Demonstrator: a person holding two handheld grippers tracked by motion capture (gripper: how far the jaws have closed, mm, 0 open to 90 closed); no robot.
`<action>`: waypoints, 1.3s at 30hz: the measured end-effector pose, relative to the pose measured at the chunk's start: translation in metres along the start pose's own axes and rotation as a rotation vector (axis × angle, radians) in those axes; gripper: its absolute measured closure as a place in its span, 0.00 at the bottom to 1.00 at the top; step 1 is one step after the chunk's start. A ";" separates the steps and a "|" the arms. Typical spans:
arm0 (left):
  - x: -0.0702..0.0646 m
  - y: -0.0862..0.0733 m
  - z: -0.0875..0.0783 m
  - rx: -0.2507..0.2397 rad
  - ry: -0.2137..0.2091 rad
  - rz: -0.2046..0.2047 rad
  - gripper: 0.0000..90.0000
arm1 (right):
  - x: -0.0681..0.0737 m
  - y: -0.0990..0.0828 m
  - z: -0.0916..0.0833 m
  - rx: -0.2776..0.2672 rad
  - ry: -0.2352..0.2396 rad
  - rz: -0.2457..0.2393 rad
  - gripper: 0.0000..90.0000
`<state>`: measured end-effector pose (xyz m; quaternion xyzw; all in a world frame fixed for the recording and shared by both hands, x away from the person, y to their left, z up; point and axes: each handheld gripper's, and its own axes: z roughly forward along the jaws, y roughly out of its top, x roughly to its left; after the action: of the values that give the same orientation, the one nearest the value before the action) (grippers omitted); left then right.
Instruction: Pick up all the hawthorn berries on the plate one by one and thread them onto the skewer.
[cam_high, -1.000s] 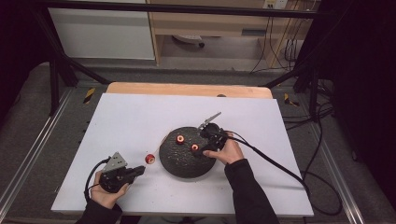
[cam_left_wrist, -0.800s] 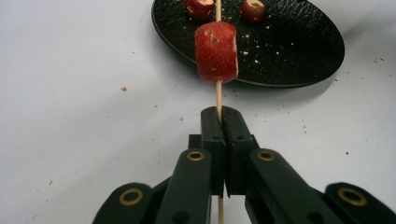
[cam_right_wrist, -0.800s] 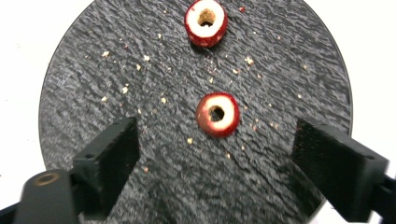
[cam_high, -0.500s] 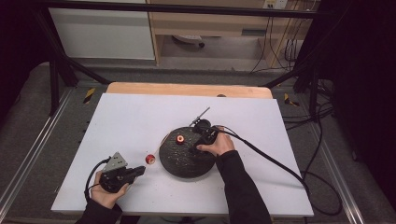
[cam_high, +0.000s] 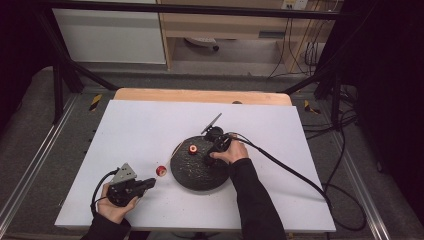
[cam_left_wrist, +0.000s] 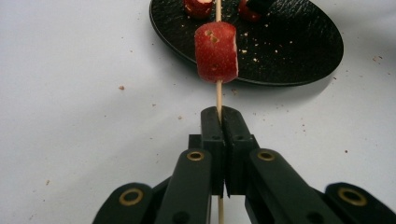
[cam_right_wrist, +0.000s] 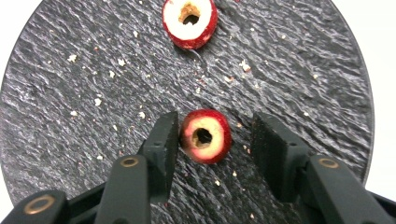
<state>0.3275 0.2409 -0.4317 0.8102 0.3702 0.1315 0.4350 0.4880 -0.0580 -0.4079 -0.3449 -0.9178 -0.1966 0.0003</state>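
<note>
Black and round, the plate (cam_high: 200, 172) lies on the white table (cam_high: 150, 125), with small crumbs over its rough surface; on it are two red fruit pieces, each with the core taken out. In the right gripper view, the right gripper (cam_right_wrist: 215, 140) points down at the plate with the near piece (cam_right_wrist: 205, 136) between its jaws; these jaws have just been closing, the left pad touches or nearly touches the fruit, the right pad is clearly apart from it, so the piece is not gripped yet. The far piece (cam_right_wrist: 190, 21) lies beyond it on the plate, apart from the jaws. The left gripper (cam_left_wrist: 219, 119) is held low near the front left of the table, beside the plate; its jaws are pressed together on a thin wooden skewer (cam_left_wrist: 218, 95); a third piece (cam_left_wrist: 216, 52) sits threaded on this skewer, a little above the jaw tips.
</note>
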 end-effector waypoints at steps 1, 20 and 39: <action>0.000 0.000 0.000 0.000 0.000 0.000 0.98 | 0.000 0.000 0.000 0.003 0.003 0.002 0.62; 0.000 0.000 0.000 0.001 -0.001 0.001 0.98 | -0.002 0.001 0.003 0.033 0.017 0.046 0.69; -0.001 0.000 0.000 -0.001 -0.002 0.005 0.98 | 0.008 -0.004 -0.018 -0.058 0.043 0.090 0.70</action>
<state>0.3266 0.2399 -0.4314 0.8110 0.3676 0.1321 0.4356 0.4770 -0.0618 -0.3915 -0.3815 -0.8950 -0.2305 0.0188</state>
